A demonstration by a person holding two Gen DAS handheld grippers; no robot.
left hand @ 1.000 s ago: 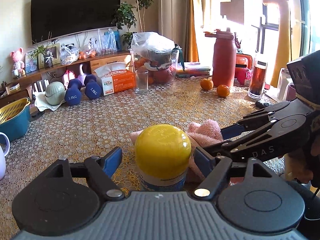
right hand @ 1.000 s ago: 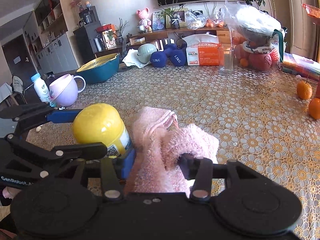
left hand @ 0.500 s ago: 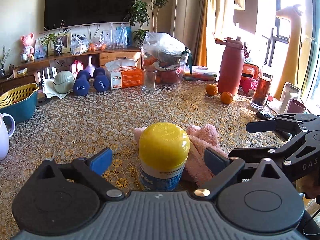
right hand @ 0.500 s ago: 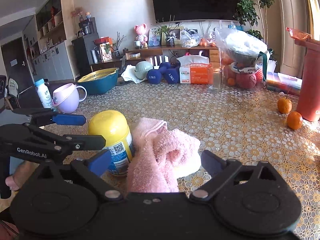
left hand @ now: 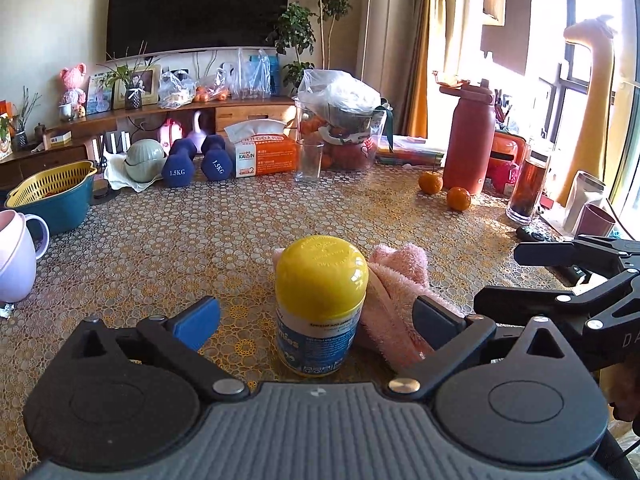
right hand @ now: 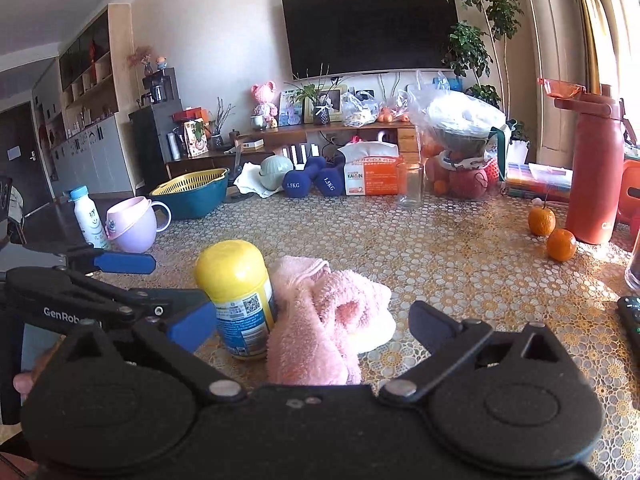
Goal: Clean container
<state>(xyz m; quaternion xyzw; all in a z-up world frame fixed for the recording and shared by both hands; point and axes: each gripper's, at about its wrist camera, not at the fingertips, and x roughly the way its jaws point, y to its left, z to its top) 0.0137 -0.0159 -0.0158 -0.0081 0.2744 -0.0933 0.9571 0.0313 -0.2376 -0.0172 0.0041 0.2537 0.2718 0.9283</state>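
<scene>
A table point(left hand: 168, 248) covered with a gold lace-pattern cloth fills both views. At its far edge stand a teal basket point(right hand: 192, 196) with a yellow strainer, two blue dumbbells point(left hand: 196, 162), an orange tissue box point(left hand: 266, 156), a clear glass point(right hand: 410, 184) and a bagged bowl of fruit point(left hand: 340, 128). Far right stands a tall red bottle point(right hand: 596, 172) with two oranges point(right hand: 550, 230) beside it; at the left, a lilac mug point(right hand: 132, 224).

Near centre, the container point(left hand: 320, 304), a bottle with a yellow cap and blue label, stands upright on the table. A pink towel point(right hand: 324, 312) lies crumpled on the table, touching the container's right side.

The left gripper point(left hand: 316, 316) has its jaws spread wide, just opened within the last second; the container stands between the blue pads point(left hand: 198, 320) with clear gaps on both sides. The right gripper point(right hand: 312, 322) is likewise spread wide, just opened; the towel lies between its fingers, unclamped. Each gripper shows in the other's view, at the side nearest it.
</scene>
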